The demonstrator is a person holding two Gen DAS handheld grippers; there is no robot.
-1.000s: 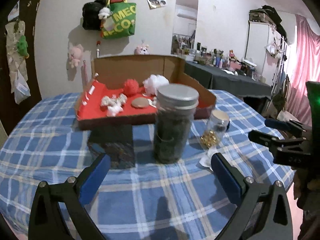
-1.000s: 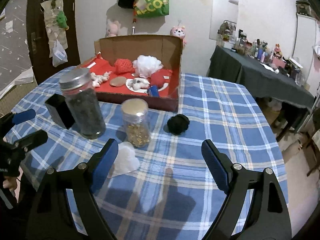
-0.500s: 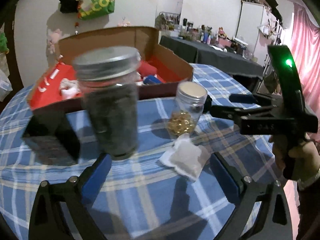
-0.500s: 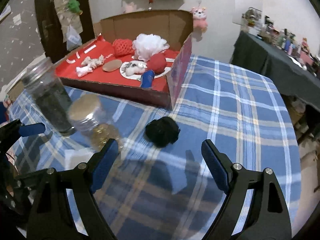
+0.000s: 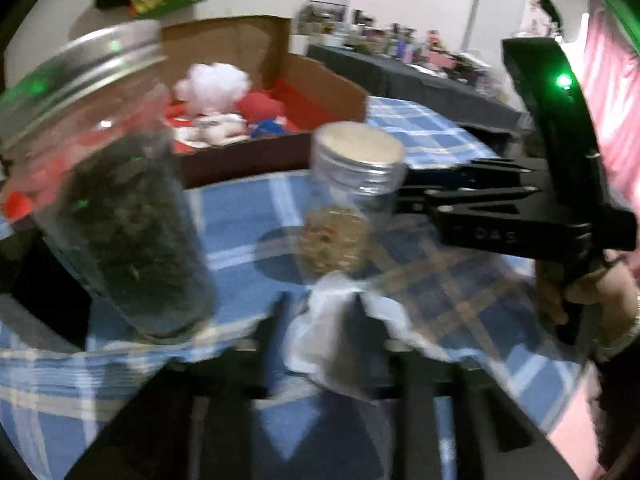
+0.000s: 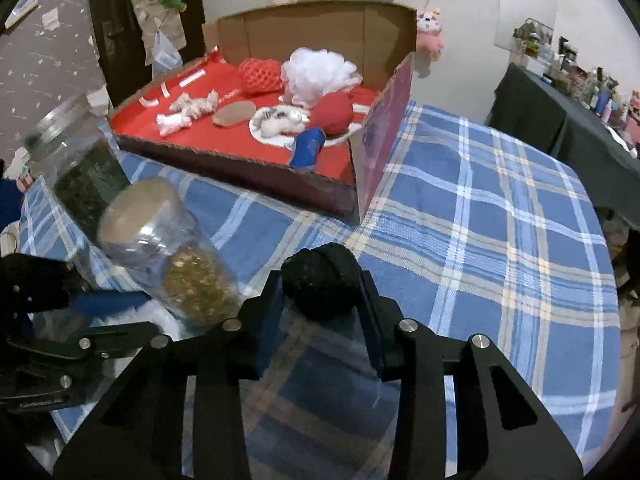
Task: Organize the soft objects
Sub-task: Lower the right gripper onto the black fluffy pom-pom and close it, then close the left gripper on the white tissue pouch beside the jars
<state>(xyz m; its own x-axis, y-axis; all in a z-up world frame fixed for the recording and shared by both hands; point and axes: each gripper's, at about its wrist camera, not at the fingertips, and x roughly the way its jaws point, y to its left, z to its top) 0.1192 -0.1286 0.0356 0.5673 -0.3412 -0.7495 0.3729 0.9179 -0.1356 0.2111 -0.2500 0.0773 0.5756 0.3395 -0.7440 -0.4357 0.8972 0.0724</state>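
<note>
Woven checked tablecloth (image 6: 500, 220), corrugated cardboard box (image 6: 320, 20), glossy clear jars (image 6: 176, 256) with metal lids.

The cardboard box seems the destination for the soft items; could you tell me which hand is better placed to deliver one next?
Right, probably: the right tool has just closed on the black soft ball, with bare cloth up to the cardboard box. The left tool's route has jars.

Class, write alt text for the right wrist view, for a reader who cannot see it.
The right claw has just been closing, pads pressing on a black pom-pom on a blue plaid tablecloth. Behind sits a red-lined cardboard box of soft items; two lidded jars stand at left.
</note>
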